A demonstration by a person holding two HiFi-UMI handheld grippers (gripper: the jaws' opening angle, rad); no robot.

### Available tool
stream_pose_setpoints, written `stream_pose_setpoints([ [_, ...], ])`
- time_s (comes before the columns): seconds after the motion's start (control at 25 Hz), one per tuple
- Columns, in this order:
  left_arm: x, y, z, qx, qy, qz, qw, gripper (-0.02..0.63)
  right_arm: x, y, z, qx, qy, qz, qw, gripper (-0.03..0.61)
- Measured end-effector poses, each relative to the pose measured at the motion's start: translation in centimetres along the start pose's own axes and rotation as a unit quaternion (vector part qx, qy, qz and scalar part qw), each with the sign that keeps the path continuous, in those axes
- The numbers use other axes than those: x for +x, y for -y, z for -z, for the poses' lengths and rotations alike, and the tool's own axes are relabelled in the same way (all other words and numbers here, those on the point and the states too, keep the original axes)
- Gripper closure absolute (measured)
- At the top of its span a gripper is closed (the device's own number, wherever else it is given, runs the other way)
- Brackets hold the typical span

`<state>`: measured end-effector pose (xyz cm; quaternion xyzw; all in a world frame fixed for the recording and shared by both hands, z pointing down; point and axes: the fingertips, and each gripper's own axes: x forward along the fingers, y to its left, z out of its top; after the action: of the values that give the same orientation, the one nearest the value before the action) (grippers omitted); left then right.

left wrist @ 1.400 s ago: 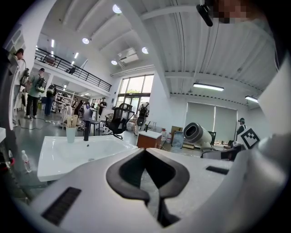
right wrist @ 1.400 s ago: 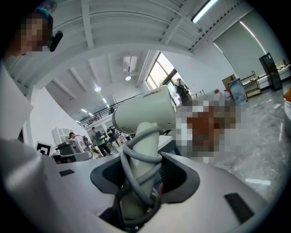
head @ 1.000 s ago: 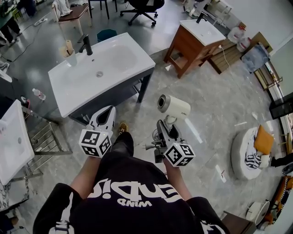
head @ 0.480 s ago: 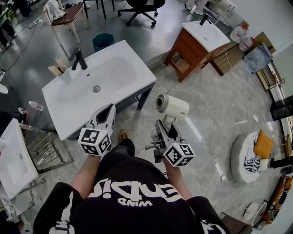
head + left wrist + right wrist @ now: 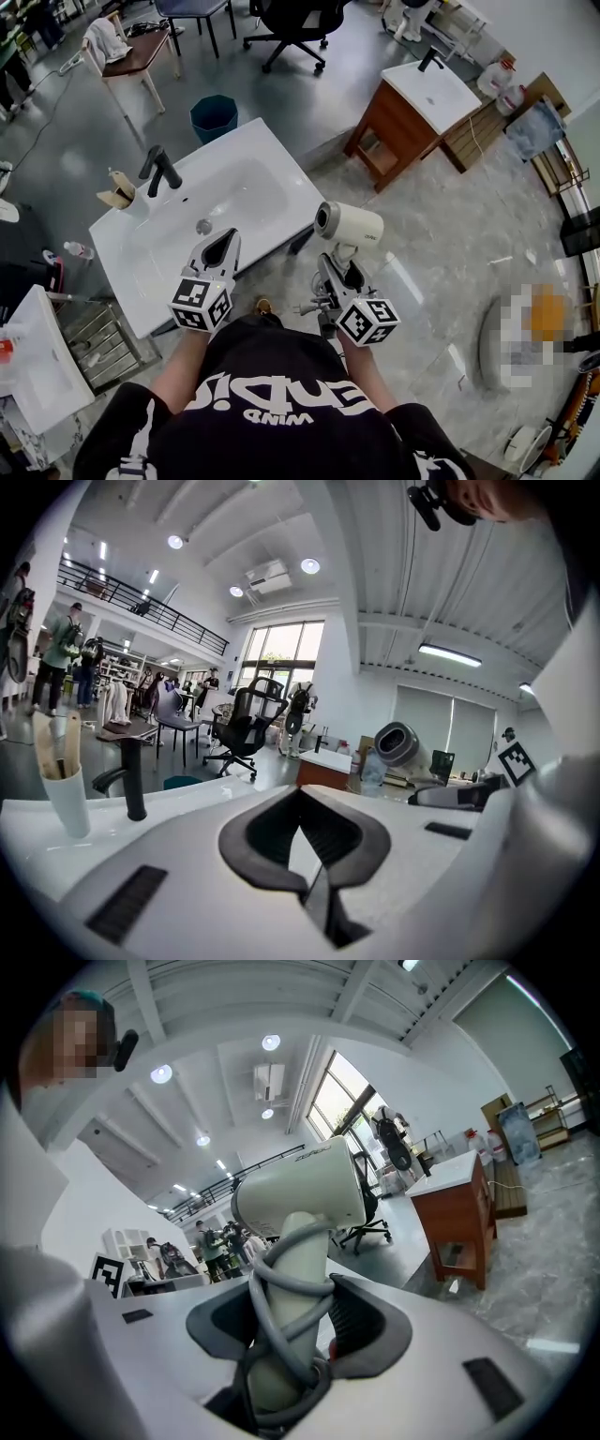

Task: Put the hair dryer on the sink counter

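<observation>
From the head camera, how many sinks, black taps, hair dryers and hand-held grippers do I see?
Sinks: 3, big white sink, sink on the wooden cabinet, sink at lower left
Black taps: 2, tap on the big sink, tap on the cabinet sink
Hair dryers: 1, hair dryer
Grippers: 2, left gripper, right gripper
Total: 8

Teal bin, black office chair, wooden vanity, brown side table

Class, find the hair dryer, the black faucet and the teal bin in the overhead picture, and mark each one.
hair dryer (image 5: 356, 225): head view, on its white barrel.
black faucet (image 5: 165, 172): head view, on its upright body.
teal bin (image 5: 216, 131): head view, on its outer side wall.
</observation>
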<state>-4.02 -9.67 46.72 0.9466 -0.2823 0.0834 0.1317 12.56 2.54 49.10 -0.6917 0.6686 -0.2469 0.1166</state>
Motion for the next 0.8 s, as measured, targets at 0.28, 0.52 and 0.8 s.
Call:
stream_pose_setpoints([
  [0.28,2.8,-1.9,-1.5,-0.006,0.002,-0.004,1.0000,0.606,3.9,0.9,-1.1,0.001,-0.018,-0.007,1.000,0.364],
  [0.52,5.1,-3.2,-2.2,-0.015,-0.001,-0.014,0.9998,0.606,7.3,1.7,-3.0,-0.009,-0.033,-0.023,0.999,0.364],
  [0.8,7.8,-5.6,-3.5,-0.018,0.004,-0.047,0.9987,0.606,12.4,2.2,-4.1,-0.027,-0.062,-0.058,0.996,0.364],
])
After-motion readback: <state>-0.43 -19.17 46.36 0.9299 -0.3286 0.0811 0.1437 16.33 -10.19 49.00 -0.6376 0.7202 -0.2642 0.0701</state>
